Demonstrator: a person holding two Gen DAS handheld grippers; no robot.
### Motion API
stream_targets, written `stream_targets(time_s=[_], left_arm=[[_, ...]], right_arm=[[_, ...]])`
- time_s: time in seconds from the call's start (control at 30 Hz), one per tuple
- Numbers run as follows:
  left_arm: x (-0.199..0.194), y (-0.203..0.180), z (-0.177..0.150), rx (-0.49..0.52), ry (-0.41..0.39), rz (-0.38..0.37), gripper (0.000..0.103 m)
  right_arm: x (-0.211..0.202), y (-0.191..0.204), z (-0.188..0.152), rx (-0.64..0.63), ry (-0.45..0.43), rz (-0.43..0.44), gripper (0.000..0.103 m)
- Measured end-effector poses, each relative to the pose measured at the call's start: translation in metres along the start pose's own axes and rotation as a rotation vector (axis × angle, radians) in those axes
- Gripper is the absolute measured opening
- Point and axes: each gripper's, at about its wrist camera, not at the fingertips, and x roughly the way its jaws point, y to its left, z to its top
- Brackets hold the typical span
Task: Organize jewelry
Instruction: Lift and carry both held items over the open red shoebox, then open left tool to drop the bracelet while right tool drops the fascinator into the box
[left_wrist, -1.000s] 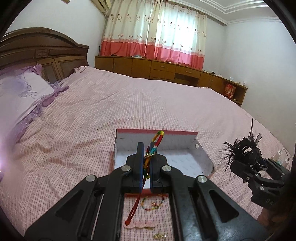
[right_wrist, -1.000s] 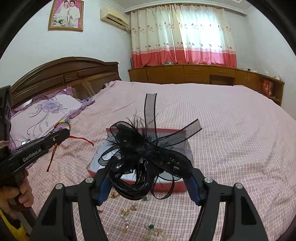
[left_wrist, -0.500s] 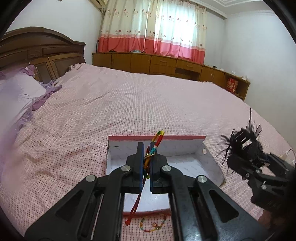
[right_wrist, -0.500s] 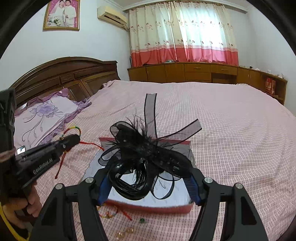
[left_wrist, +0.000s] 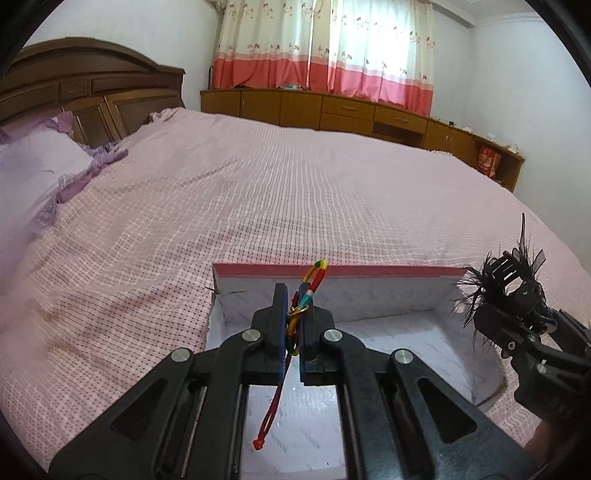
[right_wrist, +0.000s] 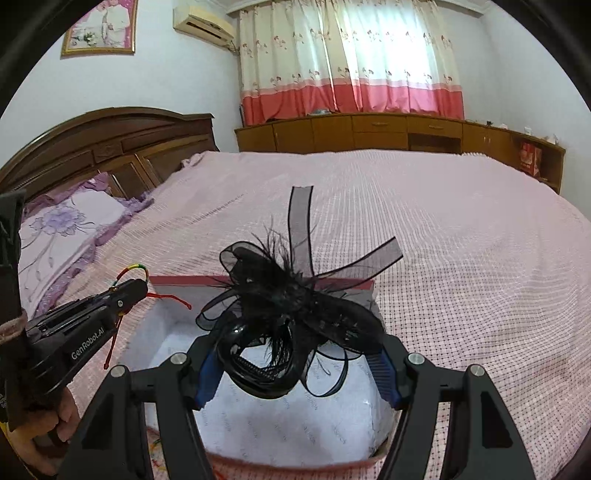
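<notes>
Pink checked bedspread (left_wrist: 295, 192) carries the open box (left_wrist: 388, 291); left gripper (left_wrist: 292, 325) pinches a cord bracelet (left_wrist: 314, 280), right gripper (right_wrist: 295, 363) clasps a black hairpiece (right_wrist: 291, 295).

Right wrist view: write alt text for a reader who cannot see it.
The right gripper holds a black feather-and-ribbon hair clip above an open, white-lined box on a pink checked bed. At left, the left gripper pinches a multicoloured cord bracelet with red strings dangling.
</notes>
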Motion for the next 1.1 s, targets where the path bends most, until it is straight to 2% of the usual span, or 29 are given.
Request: stream_targets(time_s=[0.37, 0.67, 0.73, 0.8, 0.9, 1.1], left_arm=[[0.044, -0.001, -0.015, -0.013, 0.108, 0.023, 0.000], [0.057, -0.001, -0.025, -0.012, 0.185, 0.013, 0.000], [0.057, -0.004, -0.023, -0.003, 0.191, 0.014, 0.007], [0.056, -0.006, -0.023, 0.000, 0.199, 0.021, 0.028], [0.050, -0.008, -0.023, -0.012, 0.189, 0.021, 0.044], [0.033, -0.002, -0.023, -0.029, 0.187, 0.011, 0.048]], right_arm=[[0.059, -0.002, -0.012, 0.030, 0.112, -0.023, 0.069], [0.084, -0.007, -0.030, 0.043, 0.195, -0.044, 0.070], [0.085, -0.005, -0.030, 0.036, 0.195, -0.044, 0.070], [0.086, -0.003, -0.029, 0.034, 0.200, -0.037, 0.071], [0.082, -0.003, -0.027, 0.038, 0.197, -0.034, 0.079], [0.063, -0.006, -0.024, 0.045, 0.159, -0.015, 0.083]])
